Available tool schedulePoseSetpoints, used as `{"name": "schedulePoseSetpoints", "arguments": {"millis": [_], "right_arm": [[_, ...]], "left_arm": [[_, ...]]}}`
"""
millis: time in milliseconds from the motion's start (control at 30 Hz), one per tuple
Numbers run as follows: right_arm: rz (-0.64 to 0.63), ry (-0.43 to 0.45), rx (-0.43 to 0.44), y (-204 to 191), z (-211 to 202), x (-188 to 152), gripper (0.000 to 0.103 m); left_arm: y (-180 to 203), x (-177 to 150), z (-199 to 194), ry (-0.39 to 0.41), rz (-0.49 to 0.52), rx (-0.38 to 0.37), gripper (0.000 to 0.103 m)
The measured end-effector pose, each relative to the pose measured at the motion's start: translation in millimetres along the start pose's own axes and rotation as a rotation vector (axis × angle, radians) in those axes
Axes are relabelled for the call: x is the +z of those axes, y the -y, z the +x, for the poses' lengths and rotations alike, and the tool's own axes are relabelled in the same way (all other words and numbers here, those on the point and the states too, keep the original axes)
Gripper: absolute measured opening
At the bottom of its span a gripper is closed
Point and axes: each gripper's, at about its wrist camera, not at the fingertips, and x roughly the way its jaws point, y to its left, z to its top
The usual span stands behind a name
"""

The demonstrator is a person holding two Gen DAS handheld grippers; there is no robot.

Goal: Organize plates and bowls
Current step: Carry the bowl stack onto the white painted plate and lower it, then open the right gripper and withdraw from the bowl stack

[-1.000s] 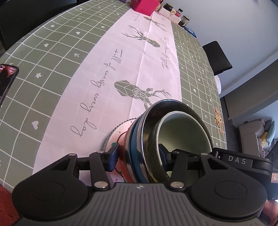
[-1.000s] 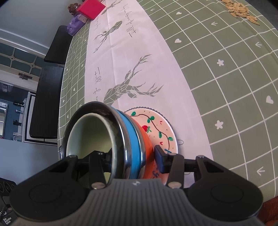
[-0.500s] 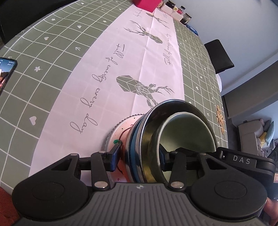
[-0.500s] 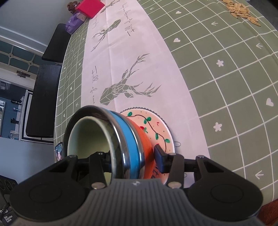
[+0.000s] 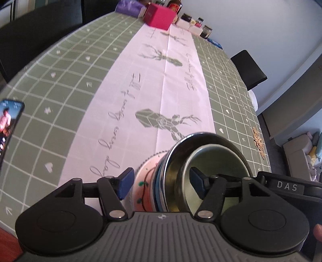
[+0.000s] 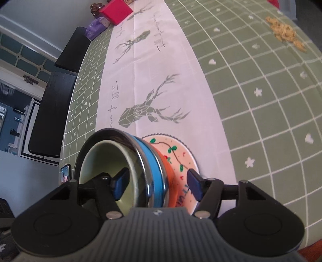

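A nested stack stands on the white runner: a pale green bowl inside a steel bowl, on a blue bowl and an orange one, all on a pink painted plate. My left gripper straddles the stack's left side, one finger inside the bowls, one outside by the plate. My right gripper straddles the right side likewise. The pads show gaps to the stack in both views; both look open.
A phone lies at the table's left edge. A pink box and jars stand at the far end. Scattered seeds lie at the right. Black chairs stand along the sides.
Both grippers have opened: the fingers now stand wider apart around the stack's rims. Both cameras have tilted up a little. The stack stays on the runner.
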Motion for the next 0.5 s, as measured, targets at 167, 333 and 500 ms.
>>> {"name": "schedulePoseSetpoints", "arguments": {"millis": [167,333,500], "right_arm": [[-0.099,0.066,-0.02,-8,-14,1,0.07],[-0.19,0.123,-0.016,-19,-31,1,0.075],[-0.295,0.197,-0.014,-34,-52,-2,0.083]], "left_arm": [[7,4,-17,0.091,0.107,0.023,0.079],[21,4,-38,0.196,0.247,0.071,0.081],[31,4,-60,0.302,0.33,0.076,0.087]]}}
